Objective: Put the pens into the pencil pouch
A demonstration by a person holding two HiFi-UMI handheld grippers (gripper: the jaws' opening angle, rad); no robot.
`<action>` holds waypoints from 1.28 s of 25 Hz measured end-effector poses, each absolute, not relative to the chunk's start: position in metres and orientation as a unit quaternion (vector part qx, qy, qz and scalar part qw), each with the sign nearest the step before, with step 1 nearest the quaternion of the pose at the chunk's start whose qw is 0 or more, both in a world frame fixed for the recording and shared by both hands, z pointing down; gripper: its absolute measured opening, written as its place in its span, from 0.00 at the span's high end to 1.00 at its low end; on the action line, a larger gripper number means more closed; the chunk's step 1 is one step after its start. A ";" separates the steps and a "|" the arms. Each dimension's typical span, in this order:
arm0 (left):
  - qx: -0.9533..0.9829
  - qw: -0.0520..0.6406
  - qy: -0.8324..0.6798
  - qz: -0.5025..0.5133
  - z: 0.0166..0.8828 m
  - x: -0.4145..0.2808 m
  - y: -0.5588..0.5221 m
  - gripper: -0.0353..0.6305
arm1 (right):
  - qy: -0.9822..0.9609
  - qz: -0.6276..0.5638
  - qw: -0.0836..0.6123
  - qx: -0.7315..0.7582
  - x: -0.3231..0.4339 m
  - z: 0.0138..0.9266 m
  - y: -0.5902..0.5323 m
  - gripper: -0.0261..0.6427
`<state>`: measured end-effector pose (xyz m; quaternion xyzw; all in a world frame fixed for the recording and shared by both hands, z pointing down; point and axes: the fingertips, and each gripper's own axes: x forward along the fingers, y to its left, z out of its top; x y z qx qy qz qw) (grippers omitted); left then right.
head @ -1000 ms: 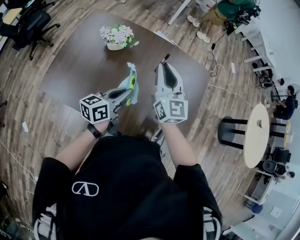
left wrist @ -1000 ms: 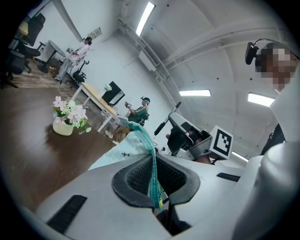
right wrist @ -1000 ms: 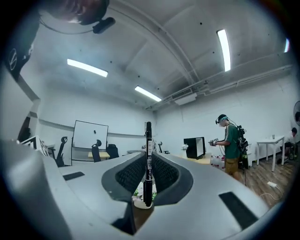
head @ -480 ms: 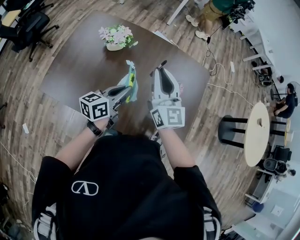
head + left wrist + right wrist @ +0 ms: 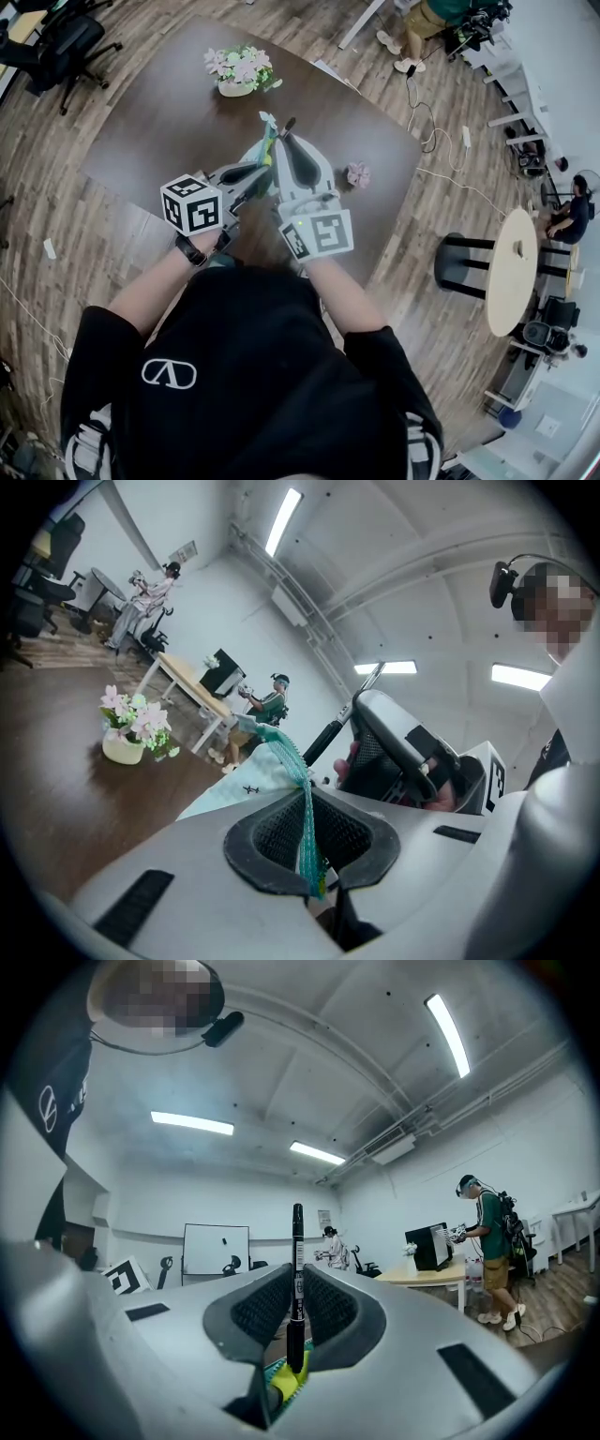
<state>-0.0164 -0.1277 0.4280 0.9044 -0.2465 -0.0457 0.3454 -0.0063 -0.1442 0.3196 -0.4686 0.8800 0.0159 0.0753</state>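
Open office room with a wood-plank floor (image 5: 56, 187), and a dark brown rectangular table (image 5: 159, 131) seen from above. Well beyond the left claw and off to its left, a cream pot of pink and white flowers (image 5: 237, 73) standing on the table. Left claw (image 5: 262, 176) pressed together, pinching the teal zipper edge of a pale mint fabric pencil pouch (image 5: 263, 148). Pouch held up off the table, edge-on between the ribbed black pads (image 5: 272, 832) and jutting out past the fingertips. Just to the right and very close, right claw (image 5: 284, 139) closed on a slim black pen with a white label (image 5: 290, 123). Pen gripped along its lower half, upright between the pads, its far end poking well past the fingertips. Right under the pen's lower end, the pouch's teal zipper and a yellow-green patch (image 5: 284, 1382). Further right of the right claw, a small pink object (image 5: 357, 174) on the table, too small to name. Far right, a pale round table (image 5: 514, 272) on the floor.
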 end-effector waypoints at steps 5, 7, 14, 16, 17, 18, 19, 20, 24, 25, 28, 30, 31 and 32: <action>0.908 0.338 -0.241 -0.050 0.420 -0.018 -0.122 0.92 | 0.880 0.012 0.066 -0.471 -0.007 0.324 -0.147 0.90; 0.910 0.333 -0.242 -0.053 0.416 -0.018 -0.122 0.92 | 0.880 0.004 0.061 -0.471 -0.007 0.329 -0.148 0.90; 0.924 0.285 -0.247 -0.063 0.394 -0.018 -0.122 0.92 | 0.880 -0.052 0.041 -0.470 -0.004 0.359 -0.148 0.90; 0.924 0.283 -0.250 -0.066 0.392 -0.021 -0.125 0.92 | 0.883 -0.065 0.035 -0.464 -0.003 0.365 -0.148 0.90; 0.923 0.284 -0.251 -0.067 0.393 -0.022 -0.126 0.92 | 0.885 -0.067 0.031 -0.459 -0.004 0.367 -0.147 0.90; 0.922 0.286 -0.252 -0.068 0.395 -0.023 -0.127 0.92 | 0.888 -0.069 0.027 -0.454 -0.005 0.368 -0.147 0.90; 0.921 0.288 -0.254 -0.068 0.396 -0.024 -0.128 0.92 | 0.890 -0.068 0.025 -0.450 -0.006 0.369 -0.146 0.89; 0.920 0.290 -0.255 -0.068 0.398 -0.025 -0.128 0.92 | 0.891 -0.065 0.025 -0.448 -0.006 0.369 -0.144 0.86; 0.918 0.294 -0.258 -0.069 0.401 -0.024 -0.130 0.92 | 0.896 -0.050 0.023 -0.440 -0.008 0.364 -0.138 0.82; 0.918 0.294 -0.259 -0.068 0.400 -0.024 -0.131 0.92 | 0.897 -0.046 0.023 -0.439 -0.009 0.362 -0.137 0.82; 0.916 0.295 -0.262 -0.067 0.404 -0.027 -0.132 0.92 | 0.894 -0.040 0.026 -0.446 -0.007 0.358 -0.137 0.83; 0.915 0.298 -0.265 -0.066 0.408 -0.027 -0.134 0.92 | 0.890 -0.039 0.030 -0.453 -0.003 0.357 -0.138 0.83; 0.914 0.300 -0.267 -0.064 0.410 -0.027 -0.135 0.92 | 0.889 -0.040 0.031 -0.455 0.001 0.356 -0.139 0.83; 0.913 0.301 -0.269 -0.062 0.412 -0.027 -0.136 0.92 | 0.887 -0.042 0.032 -0.458 0.004 0.356 -0.140 0.83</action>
